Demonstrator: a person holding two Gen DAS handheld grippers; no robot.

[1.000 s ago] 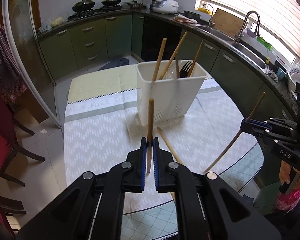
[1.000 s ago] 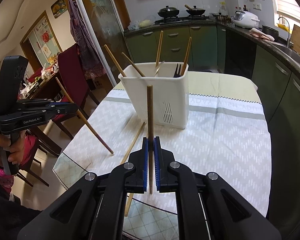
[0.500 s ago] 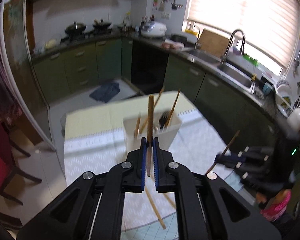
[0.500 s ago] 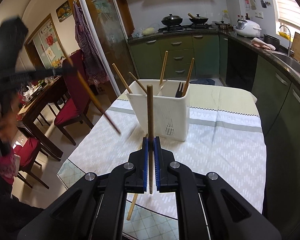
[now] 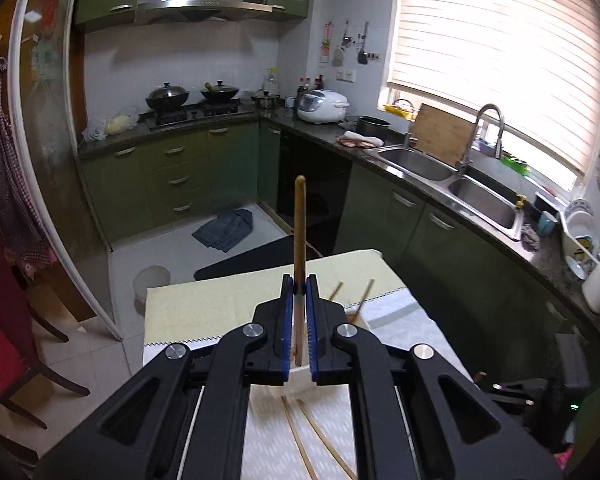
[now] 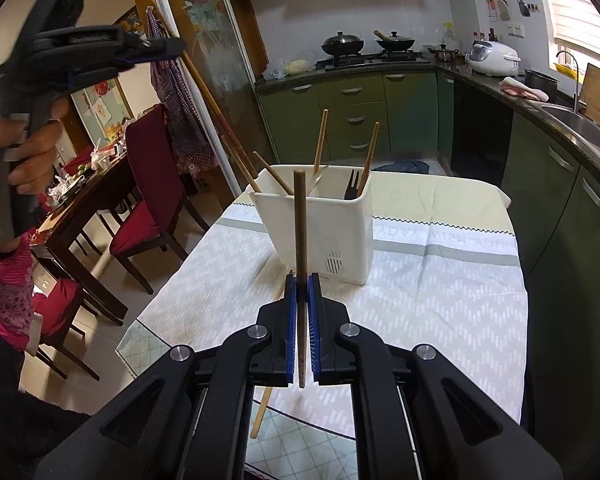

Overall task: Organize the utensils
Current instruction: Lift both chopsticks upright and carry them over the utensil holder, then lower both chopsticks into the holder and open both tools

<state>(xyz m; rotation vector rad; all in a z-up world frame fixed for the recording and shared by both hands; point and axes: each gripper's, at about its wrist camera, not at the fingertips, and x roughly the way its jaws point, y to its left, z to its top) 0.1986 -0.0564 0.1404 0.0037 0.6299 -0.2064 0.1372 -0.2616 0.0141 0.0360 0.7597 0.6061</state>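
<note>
My left gripper (image 5: 299, 286) is shut on a brown chopstick (image 5: 299, 224) held upright, high above the white utensil holder (image 5: 296, 376), which is mostly hidden under its fingers. In the right wrist view the left gripper (image 6: 168, 46) is raised at upper left, its chopstick (image 6: 216, 112) slanting down toward the holder (image 6: 320, 228). My right gripper (image 6: 301, 284) is shut on another upright chopstick (image 6: 300, 220), in front of the holder. The holder contains several chopsticks and a black fork (image 6: 353, 184).
Loose chopsticks lie on the tablecloth in front of the holder (image 5: 324, 444), one seen under the right gripper (image 6: 266, 396). Red chairs (image 6: 152, 200) and a dining table stand left. Green kitchen counters and a sink (image 5: 452, 176) lie behind and right.
My left gripper has risen and moved over the holder with its chopstick. My right gripper has stayed low in front of the holder, moving slightly back.
</note>
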